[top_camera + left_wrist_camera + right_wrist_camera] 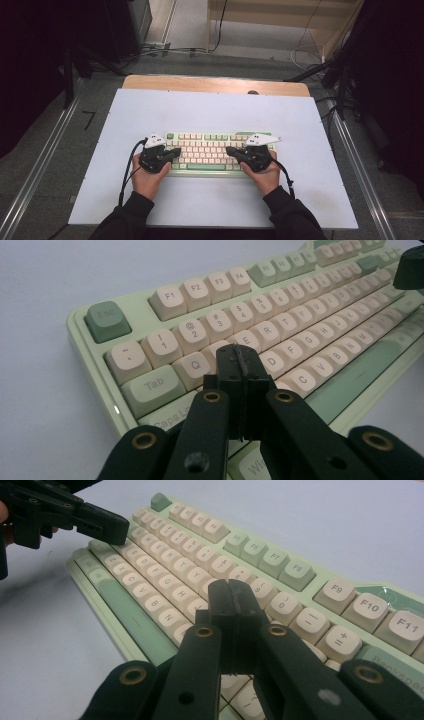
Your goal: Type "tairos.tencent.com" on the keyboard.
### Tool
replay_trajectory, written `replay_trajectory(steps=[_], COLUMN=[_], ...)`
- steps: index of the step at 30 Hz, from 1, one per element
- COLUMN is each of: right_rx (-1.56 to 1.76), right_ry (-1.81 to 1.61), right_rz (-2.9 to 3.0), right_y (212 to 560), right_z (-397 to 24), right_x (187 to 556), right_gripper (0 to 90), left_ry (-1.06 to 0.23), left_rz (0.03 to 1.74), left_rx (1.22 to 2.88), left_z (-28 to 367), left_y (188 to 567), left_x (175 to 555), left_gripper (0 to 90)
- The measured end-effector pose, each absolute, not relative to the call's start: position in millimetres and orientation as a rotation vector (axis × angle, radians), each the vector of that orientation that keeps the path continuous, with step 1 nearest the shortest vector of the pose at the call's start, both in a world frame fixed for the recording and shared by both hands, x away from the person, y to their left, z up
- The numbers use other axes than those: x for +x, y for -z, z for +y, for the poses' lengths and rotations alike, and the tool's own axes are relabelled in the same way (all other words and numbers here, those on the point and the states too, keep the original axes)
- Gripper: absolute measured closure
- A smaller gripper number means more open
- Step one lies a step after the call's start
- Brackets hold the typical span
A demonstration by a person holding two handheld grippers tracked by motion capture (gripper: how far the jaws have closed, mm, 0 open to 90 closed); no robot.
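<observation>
Keyboard: flat on white worktop, centre, near edge. Left tool and right tool: jaws pressed together, empty, tips poised over letter keys at either end. Key-pressing apparently at start; no key visibly depressed.

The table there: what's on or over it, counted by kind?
Keyboard, pale green with cream keys: 1
Handheld grippers, both with jaws shut, over the keys: 2 (left gripper, right gripper)
White sheet covering the table: 1
Total: 4
</observation>
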State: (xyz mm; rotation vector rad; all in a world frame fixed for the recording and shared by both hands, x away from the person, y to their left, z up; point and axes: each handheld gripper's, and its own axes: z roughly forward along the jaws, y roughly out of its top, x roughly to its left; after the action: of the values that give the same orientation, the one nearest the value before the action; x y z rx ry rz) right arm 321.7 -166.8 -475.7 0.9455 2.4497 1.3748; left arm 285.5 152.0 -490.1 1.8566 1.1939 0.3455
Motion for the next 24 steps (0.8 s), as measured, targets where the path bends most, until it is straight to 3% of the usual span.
replay_trajectory(steps=[24], right_rx=[0.955], right_ry=[-1.358], right_rz=[2.451], right_y=[477.1], right_z=[-166.0], right_x=[323.7], right_gripper=[88.1], left_ry=[-0.353], left_rz=[1.191], left_rx=[1.827], left_z=[151.3], left_y=[489.4], left_x=[283.8], left_gripper=[90.0])
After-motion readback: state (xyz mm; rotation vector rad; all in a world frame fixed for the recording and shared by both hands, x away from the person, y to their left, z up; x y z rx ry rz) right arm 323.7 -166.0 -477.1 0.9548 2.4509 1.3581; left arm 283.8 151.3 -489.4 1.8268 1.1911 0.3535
